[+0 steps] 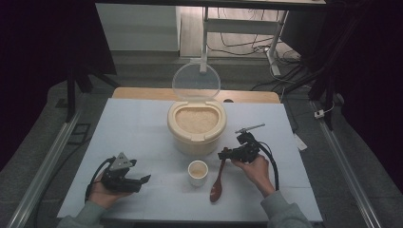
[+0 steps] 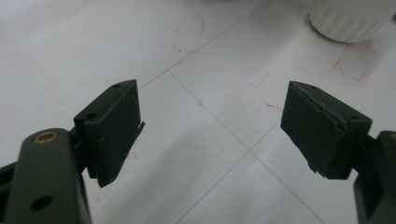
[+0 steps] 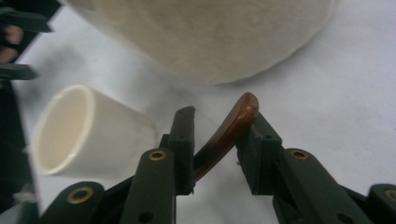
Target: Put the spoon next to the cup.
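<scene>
A brown spoon [image 1: 216, 186] lies on the white table [image 1: 133, 128], bowl toward me and handle pointing away. My right gripper [image 1: 222, 155] is shut on the tip of that handle. In the right gripper view the curved handle [image 3: 233, 123] runs slantwise between the jaws of my right gripper [image 3: 219, 119] and touches both. A small cream cup [image 1: 197, 172] stands just left of the spoon. My left gripper [image 1: 142, 181] rests low at the front left, open, its jaws [image 2: 215, 107] wide apart over bare table.
A cream rice bin [image 1: 196, 126] holding rice stands behind the cup, its clear round lid [image 1: 196, 81] raised. In the right gripper view the bin's wall [image 3: 210, 32] is close ahead and the cup [image 3: 79, 130] sits to the left. The cup's base [image 2: 348, 18] shows beyond the left jaws.
</scene>
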